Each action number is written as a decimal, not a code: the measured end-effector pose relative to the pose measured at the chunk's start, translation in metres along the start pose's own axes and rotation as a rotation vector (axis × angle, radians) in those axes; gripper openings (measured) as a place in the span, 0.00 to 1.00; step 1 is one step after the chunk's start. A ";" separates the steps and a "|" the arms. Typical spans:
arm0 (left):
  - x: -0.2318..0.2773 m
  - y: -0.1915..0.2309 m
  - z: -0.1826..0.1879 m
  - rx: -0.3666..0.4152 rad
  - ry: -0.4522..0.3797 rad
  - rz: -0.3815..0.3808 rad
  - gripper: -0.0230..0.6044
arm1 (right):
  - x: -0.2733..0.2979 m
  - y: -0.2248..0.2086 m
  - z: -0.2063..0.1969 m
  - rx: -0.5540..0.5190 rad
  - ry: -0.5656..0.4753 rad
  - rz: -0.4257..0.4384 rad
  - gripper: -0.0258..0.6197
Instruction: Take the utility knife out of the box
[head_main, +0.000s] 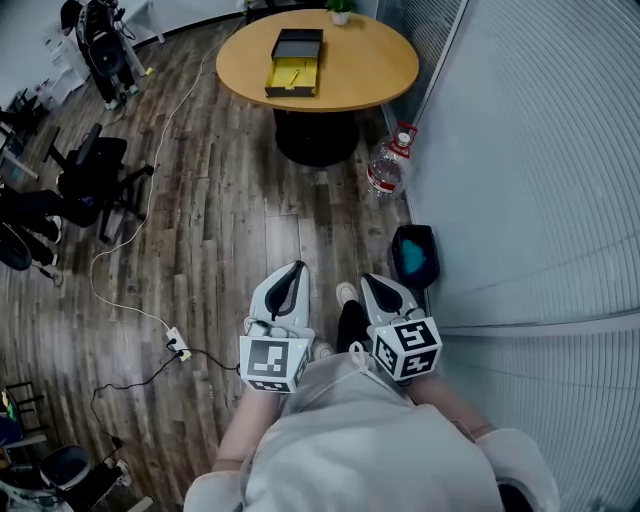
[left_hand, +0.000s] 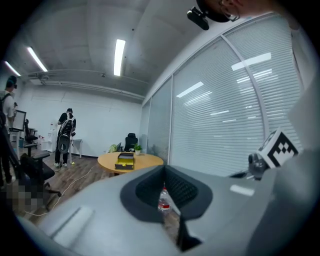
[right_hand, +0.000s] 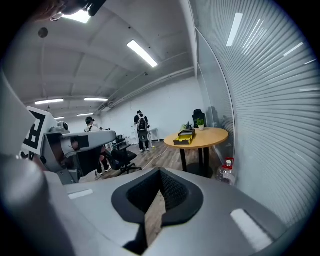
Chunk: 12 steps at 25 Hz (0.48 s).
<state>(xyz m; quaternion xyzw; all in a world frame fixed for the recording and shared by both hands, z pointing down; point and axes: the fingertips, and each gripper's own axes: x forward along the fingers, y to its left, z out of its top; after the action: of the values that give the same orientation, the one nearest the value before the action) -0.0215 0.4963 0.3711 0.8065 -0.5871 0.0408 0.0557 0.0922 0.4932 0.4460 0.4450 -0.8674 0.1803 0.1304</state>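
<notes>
No lettering, label, brand or number can be read anywhere.

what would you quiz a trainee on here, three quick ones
1. Where does the open box sit?
2. True or false: the left gripper has its jaws wide apart.
3. What stands on the floor beside the round table? A water bottle; B kettle; C lamp.
Key: 1 on the round table; 2 false, they are shut with nothing held; 3 A.

Bright ceiling strips (left_hand: 119, 56), glare on blinds (left_hand: 250, 62), fisheye corners dark
</notes>
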 end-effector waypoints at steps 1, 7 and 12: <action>0.003 0.005 0.000 -0.002 0.000 0.007 0.05 | 0.006 -0.001 0.001 -0.004 0.004 0.004 0.04; 0.044 0.043 0.002 -0.005 0.000 0.052 0.05 | 0.065 -0.015 0.024 -0.028 0.014 0.031 0.04; 0.108 0.079 0.011 -0.009 0.003 0.103 0.05 | 0.131 -0.047 0.055 -0.052 0.040 0.064 0.04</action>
<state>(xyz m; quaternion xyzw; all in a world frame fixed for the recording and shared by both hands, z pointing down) -0.0641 0.3693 0.3776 0.7748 -0.6281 0.0423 0.0578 0.0525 0.3491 0.4562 0.4100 -0.8828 0.1704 0.1535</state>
